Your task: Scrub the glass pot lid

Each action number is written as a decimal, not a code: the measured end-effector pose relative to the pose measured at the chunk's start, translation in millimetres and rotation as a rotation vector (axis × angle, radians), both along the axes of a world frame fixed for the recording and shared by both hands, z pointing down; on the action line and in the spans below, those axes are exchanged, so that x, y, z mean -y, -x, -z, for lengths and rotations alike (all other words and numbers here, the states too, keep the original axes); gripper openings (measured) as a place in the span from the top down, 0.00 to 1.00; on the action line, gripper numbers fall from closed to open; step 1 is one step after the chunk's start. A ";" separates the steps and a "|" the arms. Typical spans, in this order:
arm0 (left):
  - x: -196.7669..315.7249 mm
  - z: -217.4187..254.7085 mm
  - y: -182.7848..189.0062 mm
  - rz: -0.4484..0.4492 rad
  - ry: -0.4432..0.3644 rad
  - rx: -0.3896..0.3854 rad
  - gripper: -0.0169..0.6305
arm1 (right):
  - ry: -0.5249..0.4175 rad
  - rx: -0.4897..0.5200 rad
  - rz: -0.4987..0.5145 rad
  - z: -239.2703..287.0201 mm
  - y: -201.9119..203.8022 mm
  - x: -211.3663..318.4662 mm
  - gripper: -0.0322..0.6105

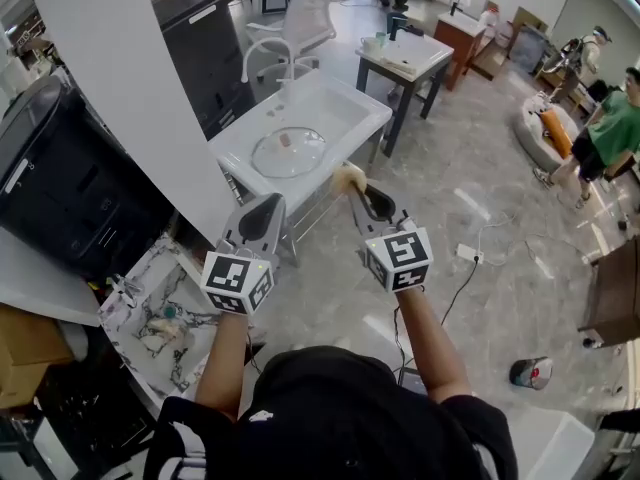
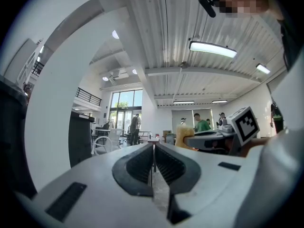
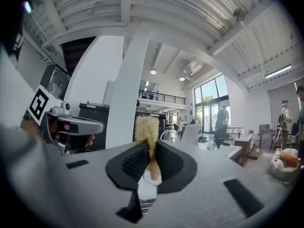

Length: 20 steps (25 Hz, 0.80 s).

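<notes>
Right gripper [image 3: 150, 152] clamps a yellow sponge [image 3: 146, 126], left gripper [image 2: 153, 150] closed empty, both short of the glass pot lid [image 1: 288, 152] lying mid-sink [image 1: 352, 104]; scrubbing apparently awaits a forward, downward reach.

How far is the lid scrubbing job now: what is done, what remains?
Done: the right tongs are shut on the yellow sponge, and the glass lid lies in the white sink. In hand: the sponge is held in the air, short of the sink; the left tongs are shut and empty. Left: the scrubbing, it seems, since the sponge does not touch the lid.
</notes>
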State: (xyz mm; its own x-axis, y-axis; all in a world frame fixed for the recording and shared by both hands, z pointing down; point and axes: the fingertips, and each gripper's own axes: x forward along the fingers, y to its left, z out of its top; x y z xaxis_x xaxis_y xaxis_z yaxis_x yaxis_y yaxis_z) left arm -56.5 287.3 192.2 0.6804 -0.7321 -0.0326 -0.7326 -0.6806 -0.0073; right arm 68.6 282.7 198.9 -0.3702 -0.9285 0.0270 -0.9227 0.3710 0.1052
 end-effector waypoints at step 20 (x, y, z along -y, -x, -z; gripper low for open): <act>0.4 -23.2 -15.4 0.098 0.057 -0.019 0.96 | 0.044 -0.015 0.089 -41.6 -20.1 19.3 0.92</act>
